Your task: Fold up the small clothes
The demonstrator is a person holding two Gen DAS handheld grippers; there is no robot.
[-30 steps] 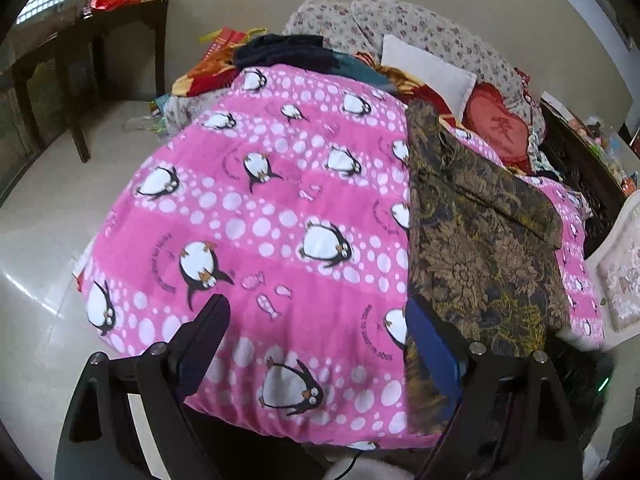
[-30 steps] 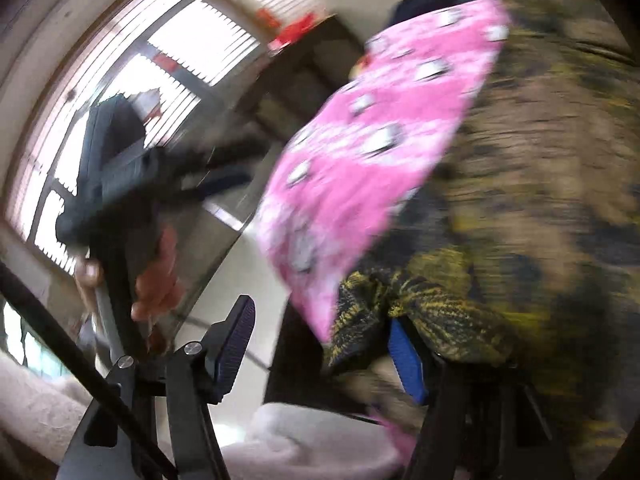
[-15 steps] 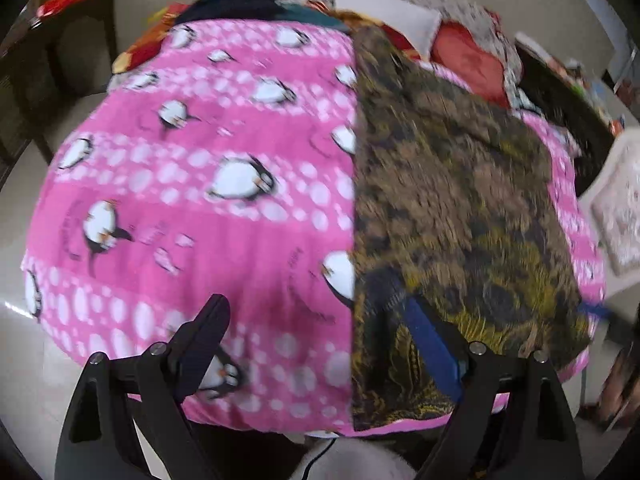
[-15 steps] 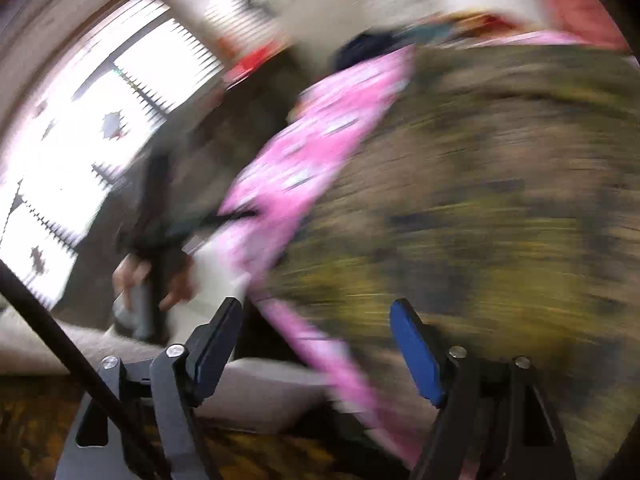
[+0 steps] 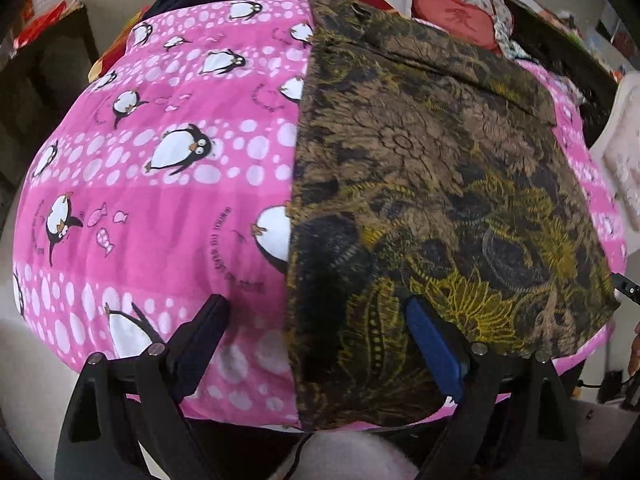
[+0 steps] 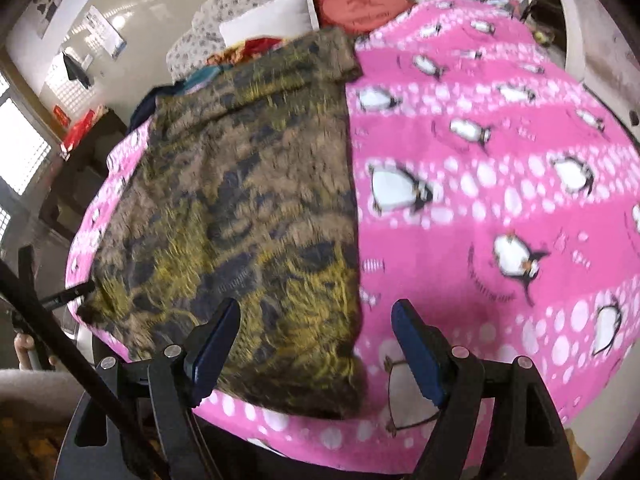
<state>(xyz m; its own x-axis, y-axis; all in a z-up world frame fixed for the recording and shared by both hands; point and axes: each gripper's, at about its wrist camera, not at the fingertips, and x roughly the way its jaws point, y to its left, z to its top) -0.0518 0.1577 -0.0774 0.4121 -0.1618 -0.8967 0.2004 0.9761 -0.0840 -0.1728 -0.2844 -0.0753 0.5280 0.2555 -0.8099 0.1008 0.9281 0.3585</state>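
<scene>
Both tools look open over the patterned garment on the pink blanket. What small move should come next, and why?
Probably lower both tools to pinch the near hem's corners. The brown-and-gold garment lies flat on the penguin blanket, unheld. The left tool straddles its left edge, the right tool its right edge, both open with nothing gripped, so a near-edge grasp would start the next fold.

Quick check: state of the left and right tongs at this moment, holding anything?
Left tongs: open, holding nothing, above the near edge of the brown patterned garment.
Right tongs: open, holding nothing, above the garment's near corner on the pink penguin blanket.
</scene>
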